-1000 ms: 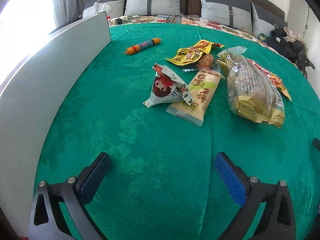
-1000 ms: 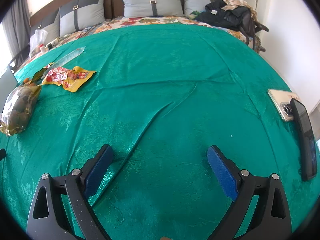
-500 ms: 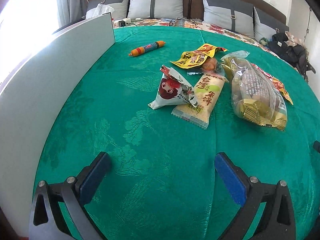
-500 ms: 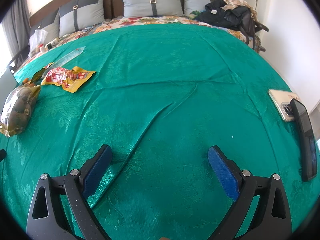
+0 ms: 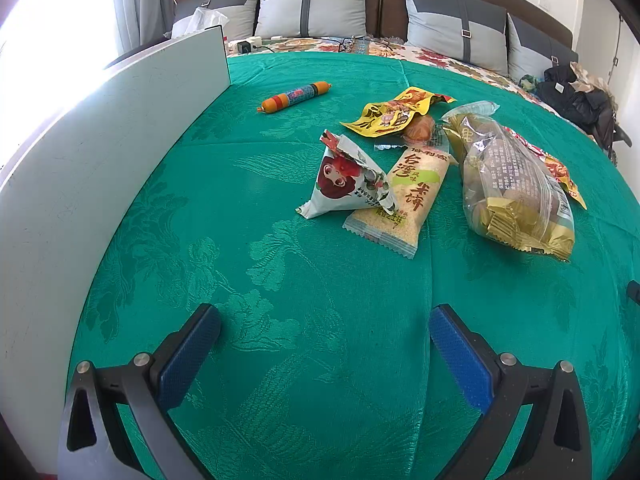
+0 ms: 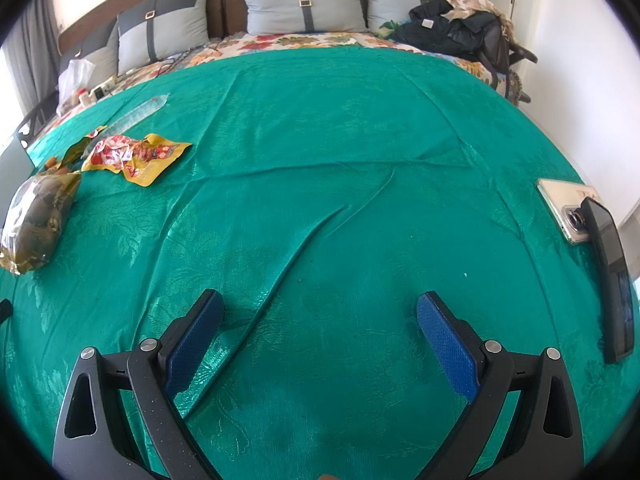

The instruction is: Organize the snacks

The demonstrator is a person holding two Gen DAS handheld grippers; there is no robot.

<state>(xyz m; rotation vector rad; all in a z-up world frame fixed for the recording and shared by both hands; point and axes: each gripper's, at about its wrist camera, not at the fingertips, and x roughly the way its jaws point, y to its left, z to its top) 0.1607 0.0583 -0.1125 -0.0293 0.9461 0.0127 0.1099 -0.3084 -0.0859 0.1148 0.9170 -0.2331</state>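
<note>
Snacks lie on a green bedspread in the left wrist view: a triangular white packet with a cartoon face point(image 5: 346, 184), a rice cracker bar point(image 5: 400, 200), a clear bag of gold-wrapped sweets point(image 5: 516, 188), a yellow packet point(image 5: 394, 116) and an orange sausage stick point(image 5: 296, 96). My left gripper point(image 5: 324, 340) is open, short of the triangular packet, nothing between its fingers. My right gripper point(image 6: 320, 328) is open over bare bedspread. At the right wrist view's left sit the sweets bag point(image 6: 36, 216) and a red-yellow packet point(image 6: 136, 156).
A white board point(image 5: 100, 168) stands upright along the left of the bedspread. Two phones point(image 6: 588, 232) lie at the right edge. Grey pillows point(image 5: 312, 4) line the headboard. Dark clothes point(image 6: 456, 28) are piled at the far right corner.
The left gripper has drawn slightly closer to the snack pile and tilted up, so the snacks sit lower in view. The right gripper has barely moved.
</note>
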